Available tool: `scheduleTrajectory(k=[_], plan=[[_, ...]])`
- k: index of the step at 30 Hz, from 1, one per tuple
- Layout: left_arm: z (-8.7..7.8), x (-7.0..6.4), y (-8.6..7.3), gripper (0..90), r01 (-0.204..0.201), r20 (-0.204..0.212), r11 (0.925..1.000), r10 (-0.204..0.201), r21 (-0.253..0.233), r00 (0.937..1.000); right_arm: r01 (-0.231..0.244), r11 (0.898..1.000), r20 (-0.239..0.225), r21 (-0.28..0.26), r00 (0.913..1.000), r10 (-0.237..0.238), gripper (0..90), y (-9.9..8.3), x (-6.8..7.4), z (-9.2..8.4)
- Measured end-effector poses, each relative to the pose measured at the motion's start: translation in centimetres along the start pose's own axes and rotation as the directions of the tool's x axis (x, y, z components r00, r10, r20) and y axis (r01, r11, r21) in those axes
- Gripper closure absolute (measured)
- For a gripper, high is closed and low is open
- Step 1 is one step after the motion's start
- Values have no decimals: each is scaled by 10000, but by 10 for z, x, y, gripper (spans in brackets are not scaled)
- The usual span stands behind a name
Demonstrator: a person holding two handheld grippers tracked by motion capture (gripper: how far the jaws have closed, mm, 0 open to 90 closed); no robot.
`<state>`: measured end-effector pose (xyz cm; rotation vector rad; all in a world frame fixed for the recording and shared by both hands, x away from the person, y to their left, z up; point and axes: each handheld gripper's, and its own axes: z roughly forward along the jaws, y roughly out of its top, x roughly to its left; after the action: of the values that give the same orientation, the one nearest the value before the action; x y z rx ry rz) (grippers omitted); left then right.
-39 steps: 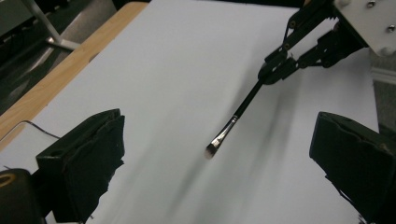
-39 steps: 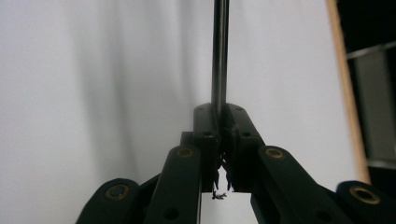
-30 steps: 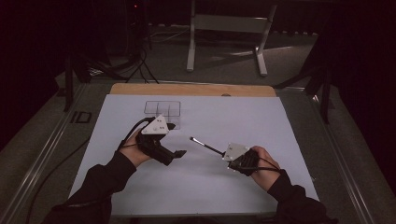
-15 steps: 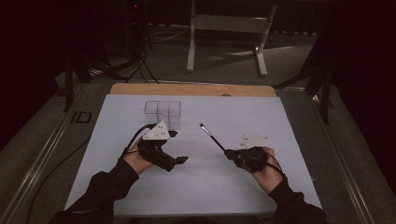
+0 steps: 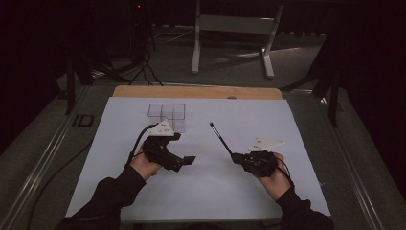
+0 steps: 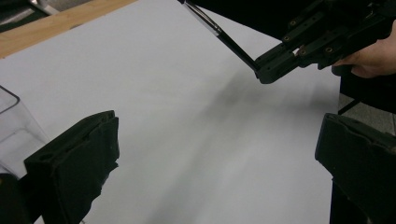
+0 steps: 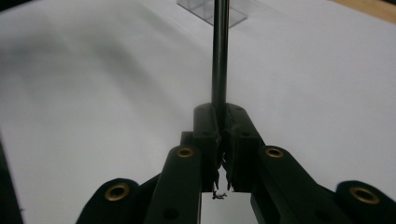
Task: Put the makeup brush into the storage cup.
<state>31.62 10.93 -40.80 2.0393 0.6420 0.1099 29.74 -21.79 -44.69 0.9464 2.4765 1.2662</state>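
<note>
The right gripper [image 5: 235, 156] clenches a thin black brush [image 5: 220, 138] (tip angled far-left, toward the clear compartment box [image 5: 166, 112]). The left gripper [image 5: 188, 160] hovers released, jaws wide.

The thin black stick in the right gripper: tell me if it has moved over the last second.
Yes. The black stick, clamped in the right gripper, has swung: its tip now sits nearer the clear box, farther up the white sheet.

dark lab/studio: bench w/ white sheet [image 5: 201, 187], cables [image 5: 139, 67], metal stand [image 5: 230, 28].
</note>
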Motion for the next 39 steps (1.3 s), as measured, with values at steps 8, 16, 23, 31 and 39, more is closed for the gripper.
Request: scheduleTrajectory(k=[8, 16, 23, 31, 39], plan=[[7, -2, -1, 11, 5, 21, 9995, -4, -318, 10000, -1377, 9901, -558, -265, 9891, 1361, 847, -9, -9, 8], [18, -4, 4, 12, 374, -244, 9975, -389, -596, 9989, -1115, 9932, -185, -346, 9937, 1109, 847, -9, -8, 7], [26, -5, 18, 25, 916, 79, 9907, -913, -1009, 9958, -895, 9952, -129, -390, 9959, 890, 847, -7, -6, 7], [45, 4, 24, 140, 2005, 723, 9657, -1909, -1648, 9789, -755, 9956, 17, -548, 9971, 757, 847, -6, -7, 3], [61, 10, 25, 179, 2921, 829, 9380, -2812, -1869, 9561, -690, 9962, -5, -528, 9976, 691, 847, -5, -5, 4]])
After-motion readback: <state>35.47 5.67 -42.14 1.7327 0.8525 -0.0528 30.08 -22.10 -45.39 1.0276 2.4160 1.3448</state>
